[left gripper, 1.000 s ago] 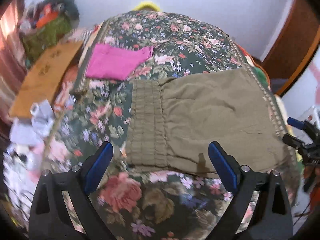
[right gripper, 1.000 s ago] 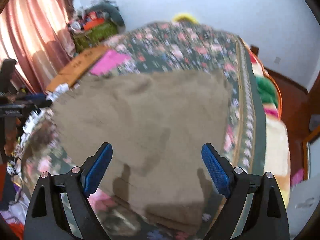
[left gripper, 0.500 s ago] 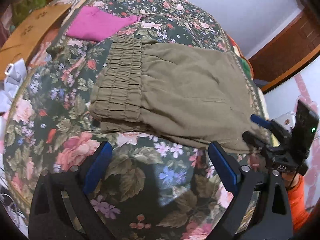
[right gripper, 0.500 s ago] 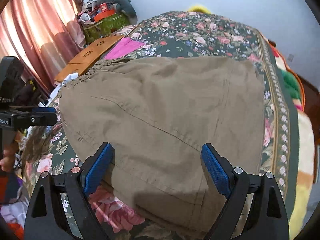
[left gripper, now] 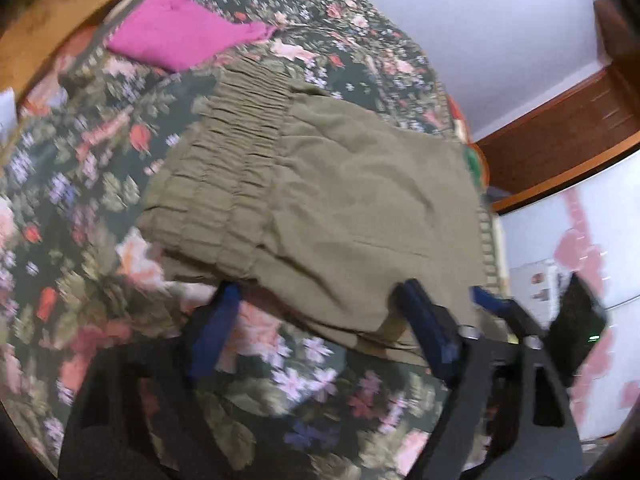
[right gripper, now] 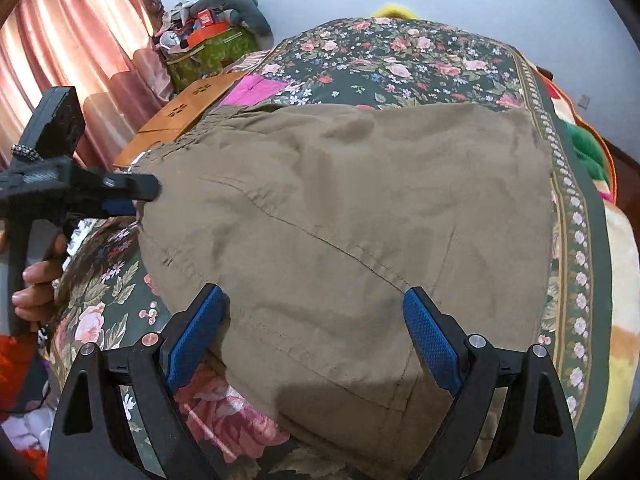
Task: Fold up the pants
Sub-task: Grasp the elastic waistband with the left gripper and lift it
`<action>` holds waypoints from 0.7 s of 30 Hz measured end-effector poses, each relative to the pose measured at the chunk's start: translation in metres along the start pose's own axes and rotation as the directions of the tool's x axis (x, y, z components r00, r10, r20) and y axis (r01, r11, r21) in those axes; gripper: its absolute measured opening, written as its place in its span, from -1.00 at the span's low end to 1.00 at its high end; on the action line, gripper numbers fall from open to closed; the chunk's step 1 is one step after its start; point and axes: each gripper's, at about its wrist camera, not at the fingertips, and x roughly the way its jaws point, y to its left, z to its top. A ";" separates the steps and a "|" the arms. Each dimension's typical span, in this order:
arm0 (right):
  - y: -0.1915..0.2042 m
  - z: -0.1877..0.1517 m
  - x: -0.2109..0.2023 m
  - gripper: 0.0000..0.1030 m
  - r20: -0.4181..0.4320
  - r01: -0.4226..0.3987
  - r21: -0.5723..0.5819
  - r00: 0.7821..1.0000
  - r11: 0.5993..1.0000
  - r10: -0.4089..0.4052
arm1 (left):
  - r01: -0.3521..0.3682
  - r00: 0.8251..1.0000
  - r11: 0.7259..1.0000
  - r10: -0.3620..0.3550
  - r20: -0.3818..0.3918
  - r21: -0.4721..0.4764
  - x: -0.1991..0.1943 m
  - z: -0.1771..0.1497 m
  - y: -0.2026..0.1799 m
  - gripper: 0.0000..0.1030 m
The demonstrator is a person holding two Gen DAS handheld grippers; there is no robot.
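Note:
Olive-brown pants [right gripper: 360, 208] lie folded flat on a floral bedspread [right gripper: 400, 60], with the gathered waistband [left gripper: 224, 168] to the left. My right gripper [right gripper: 314, 320] stands open at the near edge, and cloth lies between its blue pads [right gripper: 432, 340] without being pressed. In the blurred left wrist view the left gripper [left gripper: 320, 304] straddles the pants' [left gripper: 360, 200] near edge by the waistband. Its jaws are closing and the pads do not press the cloth. The left gripper [right gripper: 132, 198] also shows at the pants' left edge, and the right gripper [left gripper: 492, 308] shows at the lower right.
A folded magenta cloth [left gripper: 180, 36] lies beyond the waistband. A wooden board [right gripper: 180, 116], a green bag of clutter [right gripper: 208, 48] and pink curtains [right gripper: 60, 60] line the left side. Bright blankets [right gripper: 588, 152] hang off the bed's right edge. A person's hand [right gripper: 36, 284] grips the left handle.
The left gripper has dropped and tilted toward the pants. Their near edge now lies between its fingers, which stand closer together. In the right wrist view it has reached the waistband side.

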 end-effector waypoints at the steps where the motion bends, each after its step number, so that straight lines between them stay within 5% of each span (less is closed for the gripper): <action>1: -0.001 -0.001 0.000 0.73 -0.001 -0.006 0.005 1.000 1.000 0.006 | -0.006 1.000 1.000 0.006 0.004 -0.003 0.000 0.000 0.001 0.36; 5: -0.003 -0.001 0.001 0.74 -0.004 -0.023 0.018 1.000 1.000 0.023 | 0.070 0.997 0.992 -0.071 -0.009 -0.101 0.000 0.005 0.012 0.36; 8: -0.003 -0.002 0.000 0.74 -0.002 -0.024 0.018 1.000 1.000 0.024 | 0.211 0.975 0.961 -0.219 -0.028 -0.178 0.002 0.004 0.016 0.36; 10: -0.003 -0.002 0.000 0.74 -0.002 -0.027 0.019 1.000 0.999 0.027 | 0.231 0.970 0.954 -0.241 -0.030 -0.190 0.003 0.002 0.013 0.36; 16: -0.005 -0.002 0.002 0.74 -0.007 -0.033 0.021 0.999 0.999 0.033 | 0.172 0.984 0.966 -0.179 -0.020 -0.194 0.015 0.019 0.005 0.30; 18: -0.006 -0.002 0.002 0.74 -0.008 -0.034 0.024 0.999 0.999 0.034 | 0.094 0.995 0.983 -0.097 -0.011 -0.155 0.017 0.026 -0.001 -0.13; 21: -0.008 -0.003 0.003 0.74 -0.010 -0.036 0.033 0.999 0.999 0.037 | -0.024 1.000 0.995 0.025 0.017 -0.094 0.022 0.028 -0.010 -0.31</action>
